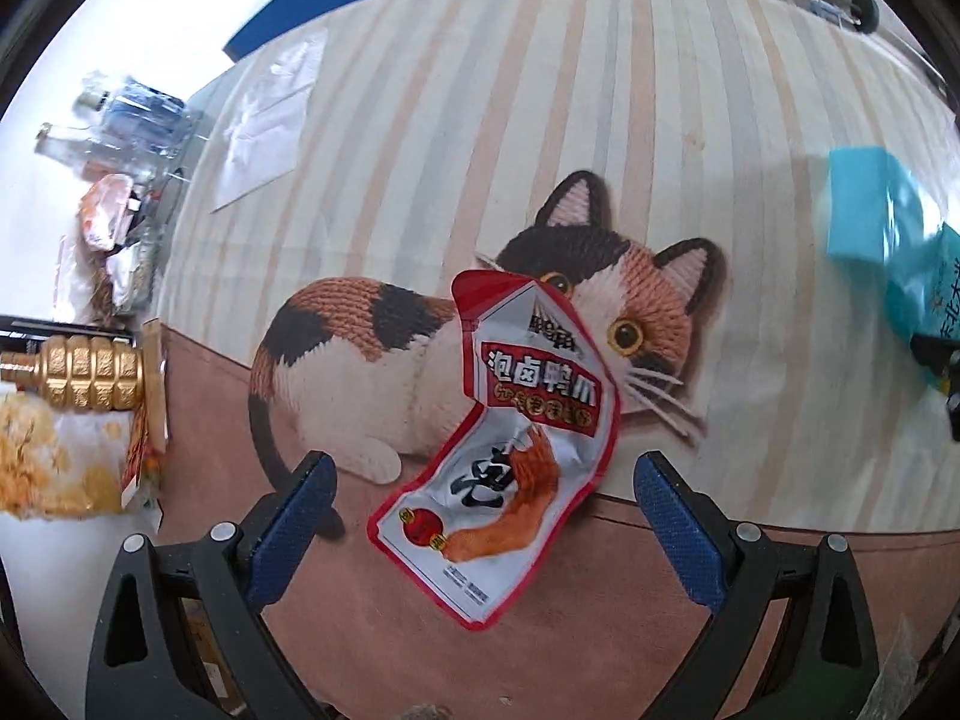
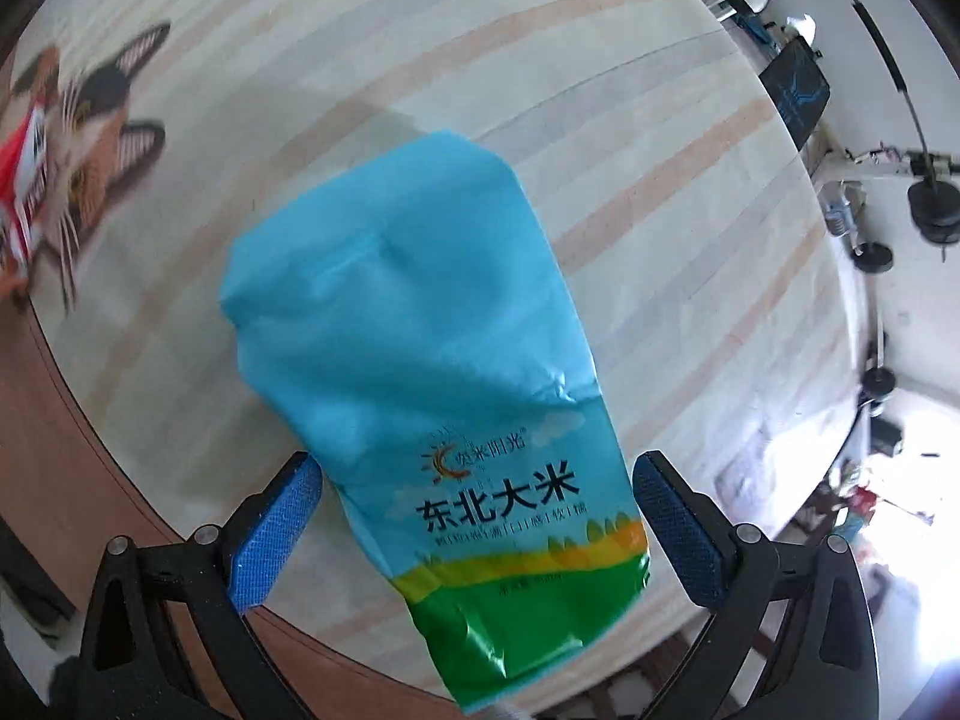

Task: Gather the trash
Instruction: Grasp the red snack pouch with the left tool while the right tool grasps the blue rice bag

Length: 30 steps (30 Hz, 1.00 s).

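Striped cloth in cream, grey and peach covers the table [image 1: 600, 90], with a calico cat [image 1: 480, 336] printed on it and a plain pinkish-brown band along the near edge.

From the left wrist view, the left gripper [image 1: 483, 516] has its blue-padded fingers [image 1: 300, 516] spread wide, with nothing between them gripped. A red-and-white snack wrapper [image 1: 516, 432] lies curled on the cloth at twelve o'clock from that gap, its upper end lying over the cat's face and its lower end reaching down between the fingers without touching either pad. Off at nine o'clock, past the table's edge, sits a heap of clear plastic bottles and crumpled packets [image 1: 120, 180]; below it at about eight o'clock is a ridged gold-coloured object [image 1: 90, 381]. At three o'clock the blue rice bag [image 1: 870, 222] shows at the rim of the view.

From the right wrist view, the right gripper [image 2: 474, 522] is likewise wide open. The same blue-and-green rice bag [image 2: 420, 360] lies flat on the cloth, its green bottom end passing between the fingers [image 2: 678, 534]; whether the pads touch it I cannot tell, but they are not closed on it. The cat's ears and the red wrapper [image 2: 18, 180] sit at ten o'clock, well apart from the bag.
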{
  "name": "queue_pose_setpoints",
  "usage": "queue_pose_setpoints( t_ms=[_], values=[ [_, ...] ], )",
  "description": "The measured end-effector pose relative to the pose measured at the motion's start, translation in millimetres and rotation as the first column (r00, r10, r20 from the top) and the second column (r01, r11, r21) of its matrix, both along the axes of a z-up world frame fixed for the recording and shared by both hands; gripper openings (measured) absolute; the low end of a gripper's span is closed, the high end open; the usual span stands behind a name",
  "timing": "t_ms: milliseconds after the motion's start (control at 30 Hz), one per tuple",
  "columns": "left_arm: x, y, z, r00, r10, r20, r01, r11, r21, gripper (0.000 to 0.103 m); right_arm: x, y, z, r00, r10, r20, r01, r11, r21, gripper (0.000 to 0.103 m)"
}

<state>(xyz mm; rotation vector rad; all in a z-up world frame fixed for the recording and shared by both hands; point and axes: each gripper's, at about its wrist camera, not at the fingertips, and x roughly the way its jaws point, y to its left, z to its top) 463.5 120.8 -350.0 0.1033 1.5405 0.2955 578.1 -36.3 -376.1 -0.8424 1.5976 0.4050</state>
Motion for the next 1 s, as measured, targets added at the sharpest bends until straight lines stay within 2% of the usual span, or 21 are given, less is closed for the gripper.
queue_pose_setpoints(
  t_ms=[133, 267, 300, 367, 500, 533, 600, 633, 700, 833, 933, 1000],
  values=[
    [-2, 14, -12, 0.998, -0.045, -0.045, 0.043, 0.998, -0.047, 0.102, 13, -7, -4, 0.996, -0.089, -0.029, 0.091, 0.994, 0.064, 0.101],
    [0, 25, -27, 0.993, -0.076, -0.094, 0.064, 0.991, -0.120, 0.101, 28, -17, -12, 0.962, -0.230, -0.147, 0.248, 0.961, 0.119, 0.103],
    [3, 27, -33, 0.990, -0.080, -0.112, 0.061, 0.985, -0.160, 0.101, 31, -17, -11, 0.956, -0.242, -0.167, 0.265, 0.956, 0.130, 0.103],
    [7, 28, -42, 0.987, -0.092, -0.132, 0.065, 0.979, -0.196, 0.101, 36, -18, -4, 0.942, -0.268, -0.201, 0.303, 0.938, 0.170, 0.103],
    [16, 21, -56, 0.978, -0.140, -0.152, 0.104, 0.969, -0.223, 0.100, 45, -19, 3, 0.946, -0.258, -0.194, 0.294, 0.937, 0.188, 0.103],
    [18, 19, -55, 0.981, -0.135, -0.140, 0.099, 0.966, -0.237, 0.095, 45, -18, 4, 0.947, -0.257, -0.194, 0.293, 0.937, 0.190, 0.103],
    [16, 16, -50, 0.987, -0.107, -0.122, 0.069, 0.957, -0.280, 0.076, 38, -19, 11, 0.945, -0.263, -0.194, 0.300, 0.933, 0.198, 0.103],
    [15, 14, -48, 0.989, -0.089, -0.114, 0.050, 0.950, -0.308, 0.061, 38, -21, 14, 0.941, -0.269, -0.203, 0.310, 0.927, 0.210, 0.103],
    [10, 14, -44, 0.994, -0.019, -0.103, -0.015, 0.949, -0.315, 0.056, 34, -26, 20, 0.931, -0.284, -0.229, 0.337, 0.910, 0.242, 0.103],
    [2, 20, -39, 0.990, 0.119, -0.082, -0.140, 0.932, -0.336, 0.037, 33, -43, 27, 0.914, -0.329, -0.237, 0.389, 0.878, 0.281, 0.103],
    [-4, 19, -33, 0.985, 0.166, -0.054, -0.174, 0.921, -0.347, 0.031, 29, -50, 39, 0.910, -0.353, -0.218, 0.409, 0.853, 0.323, 0.103],
    [-8, 15, -30, 0.982, 0.184, -0.040, -0.186, 0.917, -0.353, 0.026, 26, -53, 47, 0.909, -0.359, -0.214, 0.414, 0.843, 0.344, 0.099]
  ],
)
